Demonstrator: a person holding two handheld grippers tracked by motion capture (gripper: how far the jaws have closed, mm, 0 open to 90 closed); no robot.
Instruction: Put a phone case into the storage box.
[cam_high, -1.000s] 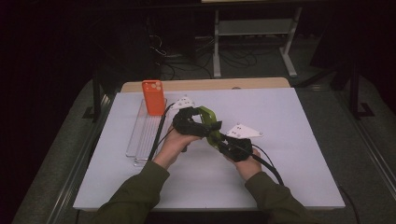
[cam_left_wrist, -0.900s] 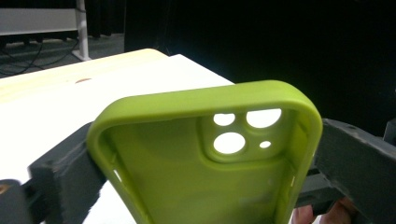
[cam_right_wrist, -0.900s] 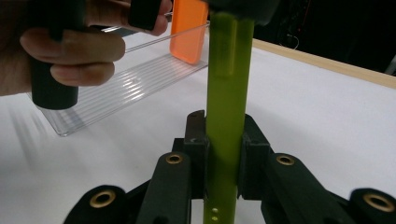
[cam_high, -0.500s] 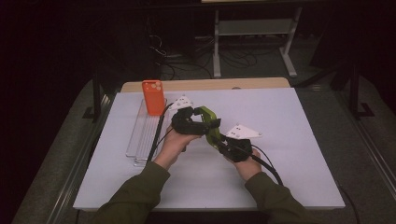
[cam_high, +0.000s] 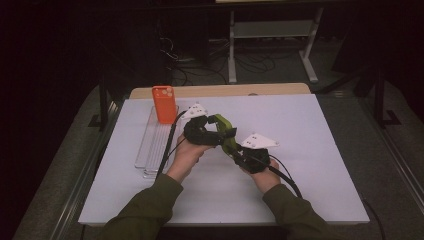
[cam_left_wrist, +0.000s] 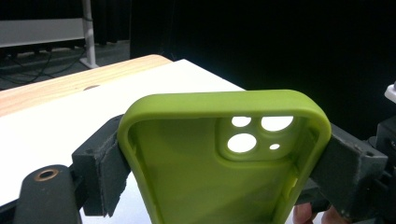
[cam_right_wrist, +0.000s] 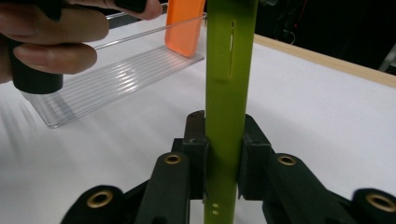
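Note:
A lime-green phone case (cam_high: 226, 134) is held above the white table between both hands. My left gripper (cam_left_wrist: 226, 168) spans the case's width; its jaws have just been closing and its pads (cam_left_wrist: 105, 163) now press on the two long edges, the hollow inside and camera holes facing the camera. In the high view the left gripper (cam_high: 216, 136) sits at the case's far end. My right gripper (cam_right_wrist: 223, 158) is shut on the case (cam_right_wrist: 229, 70) across its thin edge, and it holds the near end (cam_high: 236, 151) in the high view.
An orange phone case (cam_high: 164, 104) stands upright at the far end of a clear ribbed tray (cam_high: 150, 152) left of the hands. The right gripper view shows the same tray (cam_right_wrist: 107, 70), the orange case (cam_right_wrist: 184, 25) and the person's left hand (cam_right_wrist: 46, 32). Cables trail toward the front edge.
The left gripper's jaws have drawn in onto the green case. Both hands and the case stay where they were.

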